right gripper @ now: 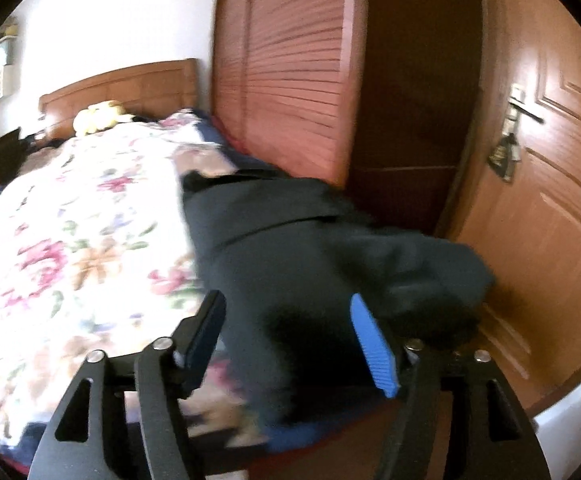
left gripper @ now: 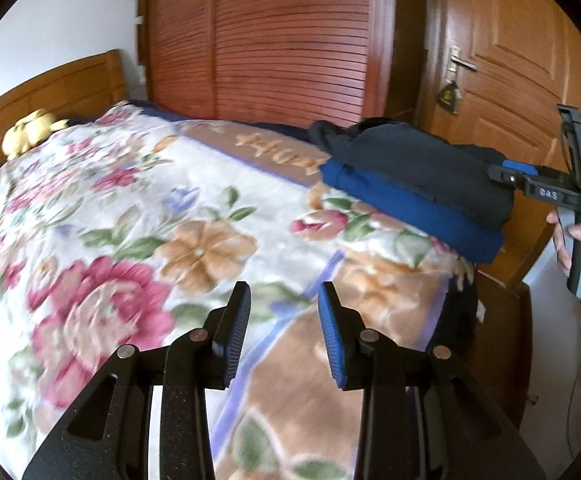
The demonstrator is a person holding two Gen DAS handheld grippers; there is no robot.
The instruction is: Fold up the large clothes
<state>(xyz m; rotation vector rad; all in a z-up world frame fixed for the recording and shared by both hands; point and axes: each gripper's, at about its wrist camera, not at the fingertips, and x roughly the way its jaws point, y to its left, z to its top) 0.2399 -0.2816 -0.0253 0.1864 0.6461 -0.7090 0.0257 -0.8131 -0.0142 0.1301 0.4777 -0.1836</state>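
A folded dark navy garment (left gripper: 410, 184) with a brighter blue layer underneath lies at the far right corner of the bed. My left gripper (left gripper: 282, 328) hovers open over the floral blanket (left gripper: 130, 220), well short of the garment, with nothing between its blue pads. A hand holds my right gripper (left gripper: 502, 174) at the garment's right end. In the right wrist view the right gripper (right gripper: 290, 336) stands open, its fingers wide apart. The garment (right gripper: 290, 248) fills the space just ahead of and between them, blurred, and the pads do not press on it.
A yellow plush toy (left gripper: 30, 132) sits by the wooden headboard (left gripper: 50, 92). A louvred wardrobe (left gripper: 290, 40) stands close behind the bed, and a wooden door (left gripper: 510, 60) with a handle is to its right. The bed's wooden corner (left gripper: 502, 340) is below the garment.
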